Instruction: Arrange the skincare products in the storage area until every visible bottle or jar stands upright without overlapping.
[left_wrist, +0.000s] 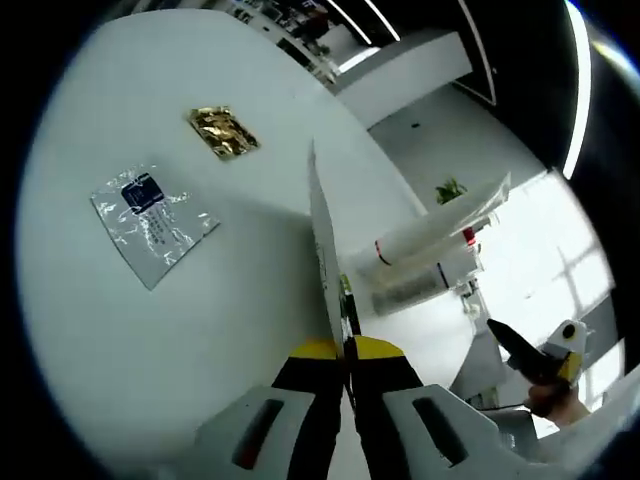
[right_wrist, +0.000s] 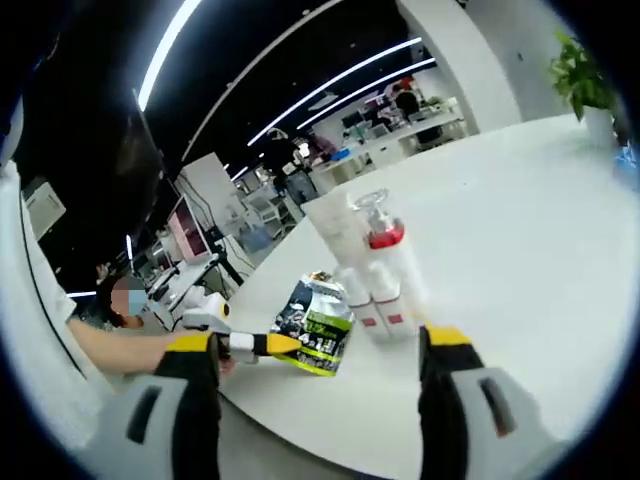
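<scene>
Left gripper (left_wrist: 348, 352) has its fingers clamped on a thin sachet (left_wrist: 322, 240), seen edge-on in the left gripper view. The right gripper view shows that sachet's (right_wrist: 315, 325) printed green-black face, just beside the white bottles (right_wrist: 372, 270) on the desk (right_wrist: 520, 230). Right gripper (right_wrist: 320, 365) fingers stand wide apart, near the bottles. Left gripper view alone shows a gold packet (left_wrist: 224, 131) and clear packet (left_wrist: 152, 222) well apart from the bottles (left_wrist: 430, 245).

Several white skincare bottles (right_wrist: 372, 270) with red bands stand upright, clustered tightly together near the edge of the white surface (right_wrist: 520, 260); one has a clear pump cap. A green-and-black sachet (right_wrist: 318, 322) leans beside them.
</scene>
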